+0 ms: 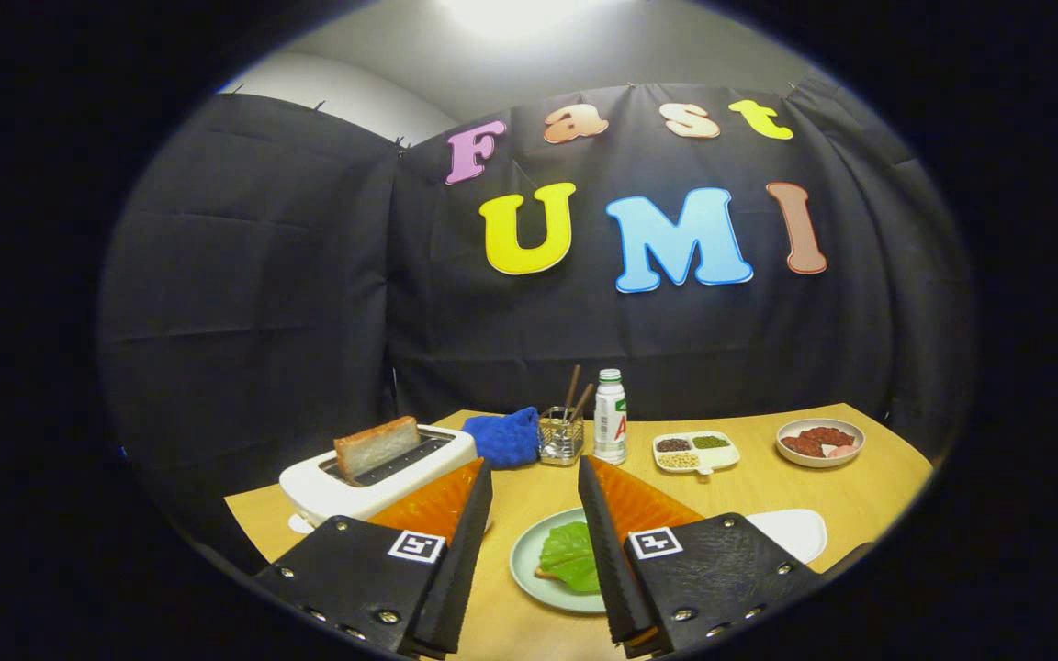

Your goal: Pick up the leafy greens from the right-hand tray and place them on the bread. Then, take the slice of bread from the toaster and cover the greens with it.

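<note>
A: Jaws?
B: The gripper is held open, fingers set wide apart, nothing pinched. Between them a pale green plate is seen, near the table's front edge.

A: Greens?
B: The leafy greens are laid on the bread on that plate; only a crust corner is shown under the leaf. So the first half's end state is matched, judged from layout only. A white tray is seen just beyond the right finger, partly hidden.

A: Toaster slice?
B: The slice of bread is stood upright in the toaster, toward the table's left edge, top half poking out of the slot.

A: Handling?
B: Judged light, soft, crumbly. It is best pinched across its flat faces on the exposed top part, gently, or it gets crushed. The leaf is thin and floppy, easily dragged off if brushed.

A: Rest?
B: Toward the back edge: blue cloth, wire cup with sticks, bottle, divided dish, bowl.
</note>
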